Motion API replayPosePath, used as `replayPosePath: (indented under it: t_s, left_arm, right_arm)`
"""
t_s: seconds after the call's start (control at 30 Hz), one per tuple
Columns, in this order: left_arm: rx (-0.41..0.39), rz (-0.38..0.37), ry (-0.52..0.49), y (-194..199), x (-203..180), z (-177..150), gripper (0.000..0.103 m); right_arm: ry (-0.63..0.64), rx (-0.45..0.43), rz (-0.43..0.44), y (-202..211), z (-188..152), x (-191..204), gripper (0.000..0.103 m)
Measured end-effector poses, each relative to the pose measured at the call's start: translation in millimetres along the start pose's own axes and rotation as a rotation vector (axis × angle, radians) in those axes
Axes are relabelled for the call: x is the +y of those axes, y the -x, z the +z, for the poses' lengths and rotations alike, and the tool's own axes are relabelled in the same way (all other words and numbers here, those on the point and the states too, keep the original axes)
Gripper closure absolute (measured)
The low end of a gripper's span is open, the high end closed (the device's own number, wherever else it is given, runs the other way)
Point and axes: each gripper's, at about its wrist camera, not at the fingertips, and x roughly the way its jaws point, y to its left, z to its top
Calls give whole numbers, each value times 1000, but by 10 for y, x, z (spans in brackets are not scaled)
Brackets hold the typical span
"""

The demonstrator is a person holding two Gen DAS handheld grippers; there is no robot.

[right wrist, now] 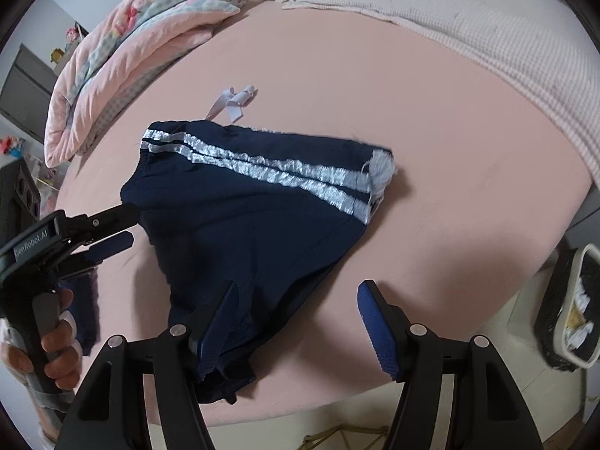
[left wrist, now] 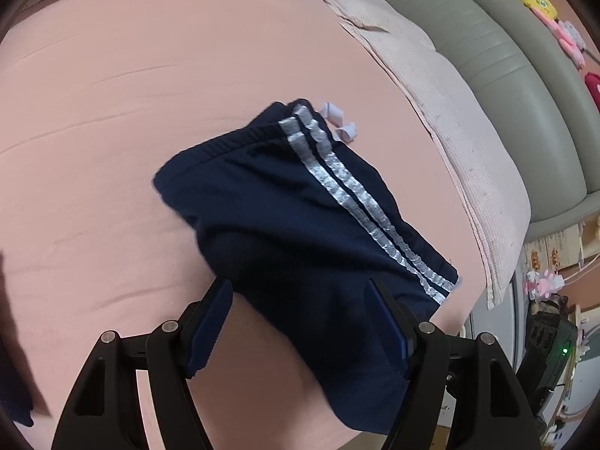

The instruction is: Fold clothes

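Navy shorts (left wrist: 285,225) with two silver side stripes (left wrist: 352,195) lie flattened on the pink bedsheet (left wrist: 112,131), a white drawstring (left wrist: 339,123) curled at the waistband. My left gripper (left wrist: 300,322) is open over the shorts' near hem, its fingers (left wrist: 213,322) wide apart. In the right wrist view the shorts (right wrist: 243,225) spread across the middle. My right gripper (right wrist: 296,322) is open, its left finger (right wrist: 217,322) over the lower hem corner. The left gripper (right wrist: 125,227), held by a hand (right wrist: 60,345), sits at the shorts' left edge.
A folded pink quilt (right wrist: 127,52) sits at the bed's far left, a pale waffle blanket (right wrist: 450,18) along the far side. A grey-green padded headboard (left wrist: 506,56) runs behind. Another dark cloth (right wrist: 82,311) lies near the hand. A dark bag (right wrist: 570,311) stands off the bed edge.
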Motion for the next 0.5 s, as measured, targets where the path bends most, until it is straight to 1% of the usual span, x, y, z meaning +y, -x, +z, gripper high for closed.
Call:
replayPosePath:
  t_s: [0.1,0.27,0.3,0.37,0.47,0.5]
  left_arm:
    - [-9,-1,24,1,96,-13,32]
    - [-14,-24,90,22,344,-48,32]
    - [20,-39,43,16,389,-44,32]
    - [28,-44,57,-14,475,-25,32]
    - [29,-53,97,-61,592,2,32]
    - [29,-56,110,-77,630,11,32]
  right_arm:
    - [-32,16,33,-40,-38,-36,37]
    - [-41,11,40,-63,-91,-52,37]
    - [-44,10,44,-56,-99,-53,37]
    - [-63,17,69,-49,-122,-68,37]
    - [-135,29,134,-48,-177,-119,36]
    - [-159,36,159,-61,-195,-134,32]
